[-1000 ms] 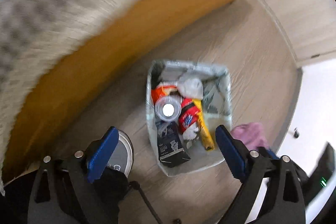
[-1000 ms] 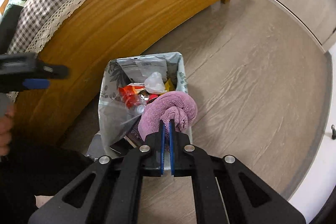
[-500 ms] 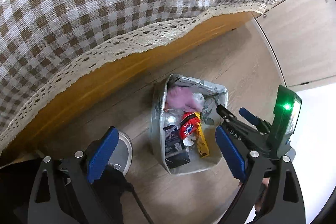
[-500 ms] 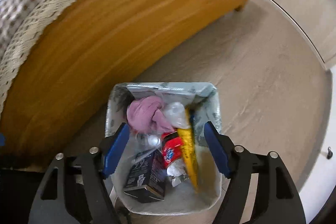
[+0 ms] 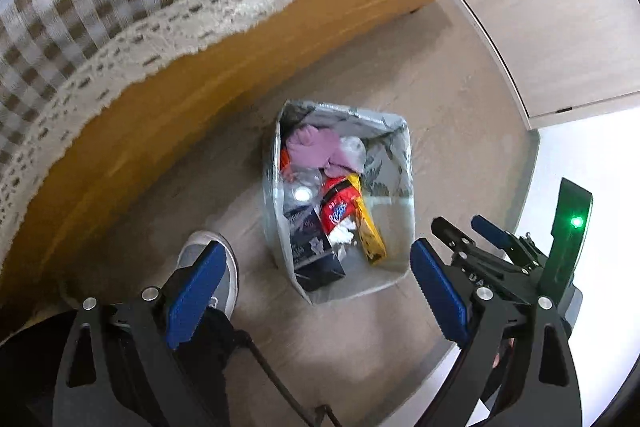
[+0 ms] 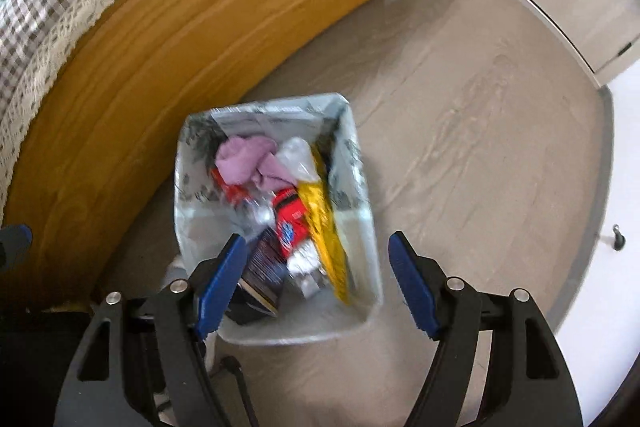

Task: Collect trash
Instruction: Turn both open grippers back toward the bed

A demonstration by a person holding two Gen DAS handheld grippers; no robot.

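The crumpled pink cloth point(image 6: 250, 163) has left the right gripper point(image 6: 316, 283), whose blue fingers now stand wide and empty above the lined rectangular trash bin point(image 6: 362, 183). It lies inside, among wrappers. The left gripper point(image 5: 316, 291) gapes wide, empty too. Drop done; next, seek more trash.

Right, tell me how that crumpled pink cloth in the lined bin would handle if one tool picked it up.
The crumpled pink cloth would probably be floppy: it lies in soft folds over the wrappers in the plastic-lined bin. It looks light for its bulk, and it would likely drape and dangle from a pinch. Being fabric, it should not slip much or break.
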